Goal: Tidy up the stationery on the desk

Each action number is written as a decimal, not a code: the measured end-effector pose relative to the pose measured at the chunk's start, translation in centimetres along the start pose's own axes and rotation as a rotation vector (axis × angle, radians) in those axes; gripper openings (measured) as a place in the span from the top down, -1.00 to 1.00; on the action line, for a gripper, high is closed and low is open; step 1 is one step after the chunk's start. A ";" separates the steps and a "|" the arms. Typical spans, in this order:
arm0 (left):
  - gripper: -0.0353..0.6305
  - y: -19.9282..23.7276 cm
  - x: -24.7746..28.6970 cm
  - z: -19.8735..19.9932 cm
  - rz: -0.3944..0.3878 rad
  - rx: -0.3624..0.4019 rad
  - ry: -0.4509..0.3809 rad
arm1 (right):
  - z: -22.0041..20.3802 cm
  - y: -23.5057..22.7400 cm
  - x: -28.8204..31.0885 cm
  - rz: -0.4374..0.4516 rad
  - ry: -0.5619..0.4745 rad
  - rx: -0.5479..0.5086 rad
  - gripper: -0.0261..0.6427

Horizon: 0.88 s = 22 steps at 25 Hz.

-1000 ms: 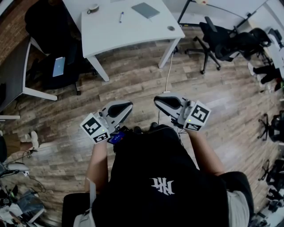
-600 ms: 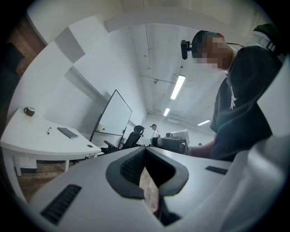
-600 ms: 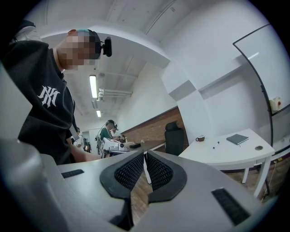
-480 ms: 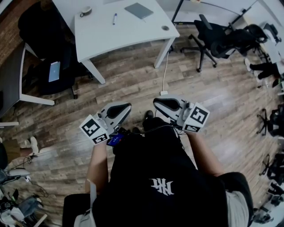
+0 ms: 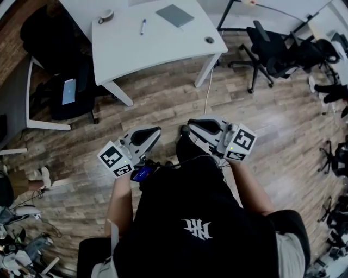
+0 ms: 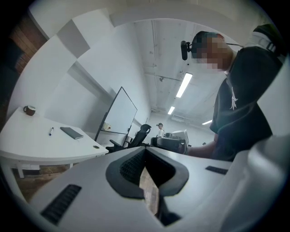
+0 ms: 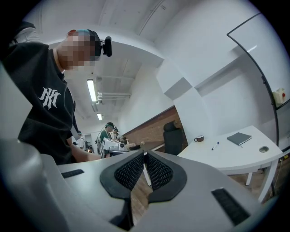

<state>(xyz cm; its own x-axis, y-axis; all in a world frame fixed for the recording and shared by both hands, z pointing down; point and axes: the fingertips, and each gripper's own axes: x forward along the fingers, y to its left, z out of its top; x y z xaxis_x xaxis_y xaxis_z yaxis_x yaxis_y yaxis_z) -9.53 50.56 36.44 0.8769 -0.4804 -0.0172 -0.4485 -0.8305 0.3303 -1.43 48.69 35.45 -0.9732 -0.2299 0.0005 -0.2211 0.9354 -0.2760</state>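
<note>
both the left gripper (image 5: pixel 155 131) and right gripper (image 5: pixel 194 125) stay closed, empty; the desk (image 5: pixel 163 43) stays well ahead, tidying not begun.

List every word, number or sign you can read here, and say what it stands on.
"NY", likely: white interlocked monogram on the person's black shirt; the letters overlap, so this is not certain.
Left marker cube and right marker cube: black-and-white square patterns, no letters.
Blue screen beside the left cube: too small to read.
Notebook and pen on the desk: no print can be made out.
</note>
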 end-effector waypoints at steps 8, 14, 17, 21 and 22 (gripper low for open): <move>0.89 6.6 5.1 3.1 0.048 0.009 0.010 | 3.0 -8.8 1.8 0.069 0.003 -0.008 0.79; 0.89 10.8 9.0 5.5 0.087 0.013 0.007 | 5.7 -14.8 2.0 0.111 0.001 -0.015 0.79; 0.89 12.6 11.1 6.7 0.100 0.018 0.010 | 6.8 -17.5 2.0 0.128 0.002 -0.014 0.79; 0.89 14.9 13.3 8.0 0.126 0.027 0.007 | 7.7 -20.8 1.9 0.156 0.006 -0.017 0.79; 0.89 15.4 13.8 8.3 0.131 0.027 0.007 | 7.9 -21.5 2.0 0.160 0.006 -0.015 0.79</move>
<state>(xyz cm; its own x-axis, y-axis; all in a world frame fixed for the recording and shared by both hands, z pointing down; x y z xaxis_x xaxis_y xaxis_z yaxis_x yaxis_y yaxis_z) -5.76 28.83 33.50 0.8113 -0.5838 0.0308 -0.5642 -0.7679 0.3033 1.88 26.01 33.79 -0.9964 -0.0761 -0.0363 -0.0642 0.9638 -0.2589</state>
